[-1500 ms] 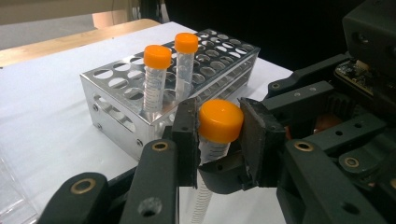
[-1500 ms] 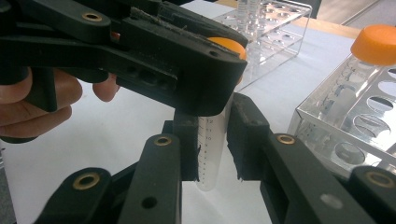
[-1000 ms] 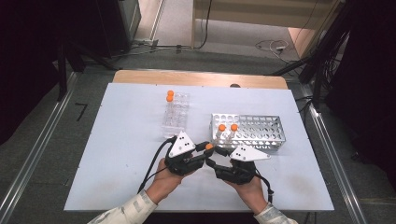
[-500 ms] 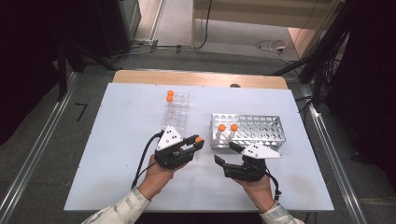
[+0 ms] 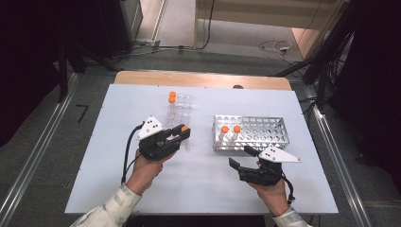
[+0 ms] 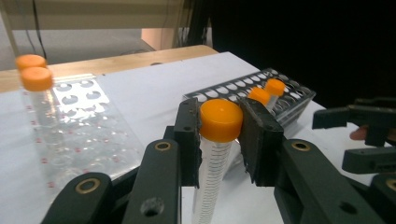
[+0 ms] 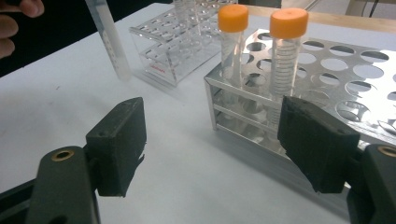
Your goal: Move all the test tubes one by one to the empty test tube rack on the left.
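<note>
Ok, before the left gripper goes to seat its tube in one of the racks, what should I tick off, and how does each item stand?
1. Left gripper pinches the orange-capped tube at the cap: ok.
2. Held tube hangs near upright: ok.
3. Right gripper open and empty: ok.
4. Metal rack has free holes beside its two capped tubes: ok.
5. Clear plastic rack has free holes in front of its two tubes: ok.
6. Held tube's cap screwed tight: cannot tell.
</note>
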Demonstrator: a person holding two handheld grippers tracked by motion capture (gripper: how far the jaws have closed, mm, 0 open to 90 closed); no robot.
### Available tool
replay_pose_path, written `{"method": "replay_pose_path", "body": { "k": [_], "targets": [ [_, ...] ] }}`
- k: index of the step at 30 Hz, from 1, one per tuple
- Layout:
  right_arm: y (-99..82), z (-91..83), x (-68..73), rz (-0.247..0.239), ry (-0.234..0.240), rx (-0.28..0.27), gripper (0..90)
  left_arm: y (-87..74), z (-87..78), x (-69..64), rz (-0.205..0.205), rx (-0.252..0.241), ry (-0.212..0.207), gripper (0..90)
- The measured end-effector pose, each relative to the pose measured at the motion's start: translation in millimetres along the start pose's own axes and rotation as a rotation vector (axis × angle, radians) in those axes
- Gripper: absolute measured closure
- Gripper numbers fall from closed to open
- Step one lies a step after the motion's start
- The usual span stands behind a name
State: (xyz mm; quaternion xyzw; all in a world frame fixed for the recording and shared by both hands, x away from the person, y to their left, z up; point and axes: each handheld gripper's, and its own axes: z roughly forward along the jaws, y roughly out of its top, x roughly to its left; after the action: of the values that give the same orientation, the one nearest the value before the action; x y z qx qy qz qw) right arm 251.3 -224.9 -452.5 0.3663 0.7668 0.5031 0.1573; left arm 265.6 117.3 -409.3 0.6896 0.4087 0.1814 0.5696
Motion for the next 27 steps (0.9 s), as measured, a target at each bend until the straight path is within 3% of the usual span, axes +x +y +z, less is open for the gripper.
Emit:
{"method": "replay_pose_path", "body": {
  "k": [12,19,27],
  "targets": [
    [0.1,-0.3,-1.5,0.008,-0.004,-0.001,22.3,22.9,-10.5,27.6,-0.028,-0.048,0.086,69.4],
    [0.4,-1.1,-1.2,0.010,-0.004,-0.004,22.4,28.6,-2.9,43.6,-0.043,-0.052,0.139,69.4],
    [0.8,-1.2,-2.1,0.016,-0.007,-0.006,22.4,35.4,8.2,62.1,-0.086,-0.065,0.185,69.3]
  ]
}}
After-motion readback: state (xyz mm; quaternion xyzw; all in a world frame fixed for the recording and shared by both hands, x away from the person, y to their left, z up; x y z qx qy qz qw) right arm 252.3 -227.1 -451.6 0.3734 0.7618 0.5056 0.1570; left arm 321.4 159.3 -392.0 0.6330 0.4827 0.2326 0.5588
